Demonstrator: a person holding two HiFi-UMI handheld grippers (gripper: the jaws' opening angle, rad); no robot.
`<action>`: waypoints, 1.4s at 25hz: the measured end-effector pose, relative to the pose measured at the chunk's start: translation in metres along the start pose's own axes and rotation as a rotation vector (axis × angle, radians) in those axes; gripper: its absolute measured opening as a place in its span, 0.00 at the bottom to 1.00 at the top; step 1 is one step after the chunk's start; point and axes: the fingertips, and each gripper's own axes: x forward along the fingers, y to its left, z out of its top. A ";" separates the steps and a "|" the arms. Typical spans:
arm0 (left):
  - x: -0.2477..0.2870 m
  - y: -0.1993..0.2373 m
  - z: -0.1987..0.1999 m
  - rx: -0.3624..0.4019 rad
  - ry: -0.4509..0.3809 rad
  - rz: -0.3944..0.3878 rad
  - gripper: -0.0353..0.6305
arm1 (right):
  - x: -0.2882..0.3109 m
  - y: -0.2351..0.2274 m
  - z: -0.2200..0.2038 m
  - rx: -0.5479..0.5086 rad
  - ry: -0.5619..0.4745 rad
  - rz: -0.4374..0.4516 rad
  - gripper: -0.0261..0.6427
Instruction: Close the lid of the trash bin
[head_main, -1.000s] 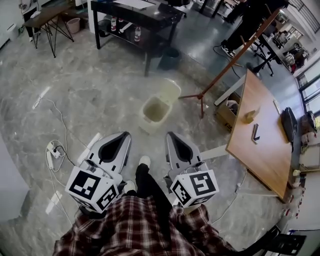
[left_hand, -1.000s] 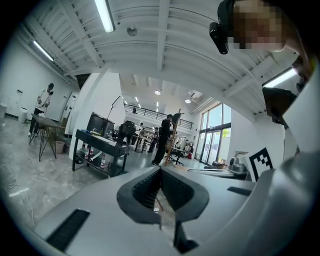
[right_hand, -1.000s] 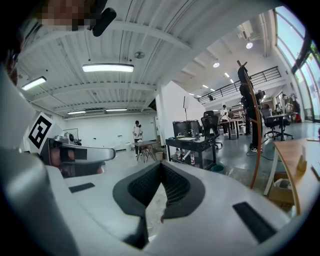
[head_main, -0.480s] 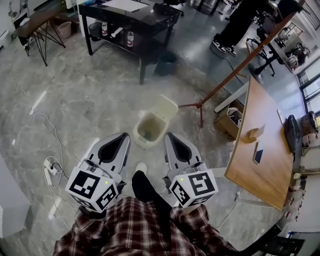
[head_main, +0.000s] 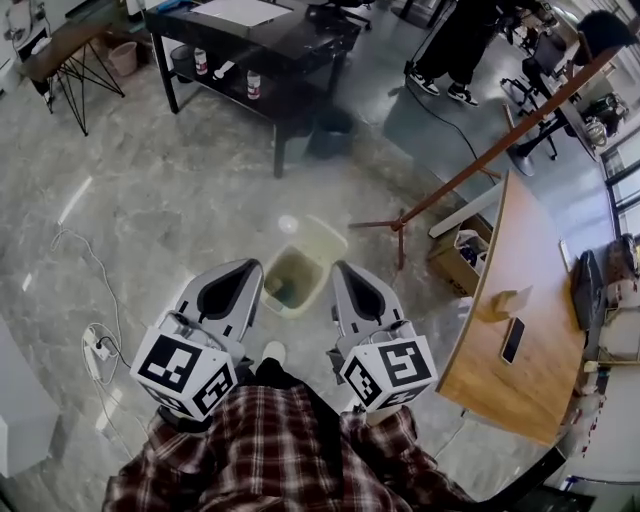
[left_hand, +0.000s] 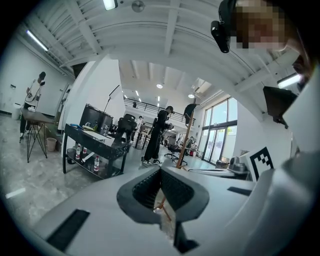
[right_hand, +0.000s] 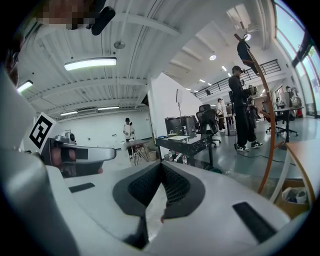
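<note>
The beige trash bin (head_main: 293, 281) stands on the marble floor just ahead of me in the head view. Its lid (head_main: 327, 238) is swung up and back on the far side, so the inside shows. My left gripper (head_main: 250, 270) hangs just left of the bin, shut with nothing in it. My right gripper (head_main: 343, 272) hangs just right of it, also shut and empty. Both are held above the floor, apart from the bin. In the left gripper view the left gripper (left_hand: 161, 172) points level across the room; the right gripper (right_hand: 161, 167) does the same, and the bin shows in neither.
A wooden pole on a tripod foot (head_main: 400, 222) slants up right of the bin, beside a cardboard box (head_main: 459, 258). A wooden desk (head_main: 520, 350) fills the right. A black table (head_main: 262, 40) with a dark bin (head_main: 329, 132) stands beyond. A power strip (head_main: 98, 345) lies left.
I have walked toward the bin: it has slid down the head view and now lies between the two gripper tips. Both grippers stayed shut.
</note>
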 end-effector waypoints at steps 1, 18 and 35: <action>0.006 0.003 0.001 -0.001 0.004 0.003 0.07 | 0.006 -0.004 0.000 0.006 0.006 0.001 0.06; 0.108 0.079 0.014 -0.005 0.123 -0.212 0.07 | 0.103 -0.038 0.005 0.072 0.042 -0.189 0.06; 0.167 0.113 0.021 0.037 0.297 -0.589 0.07 | 0.147 -0.052 0.008 0.183 0.054 -0.560 0.06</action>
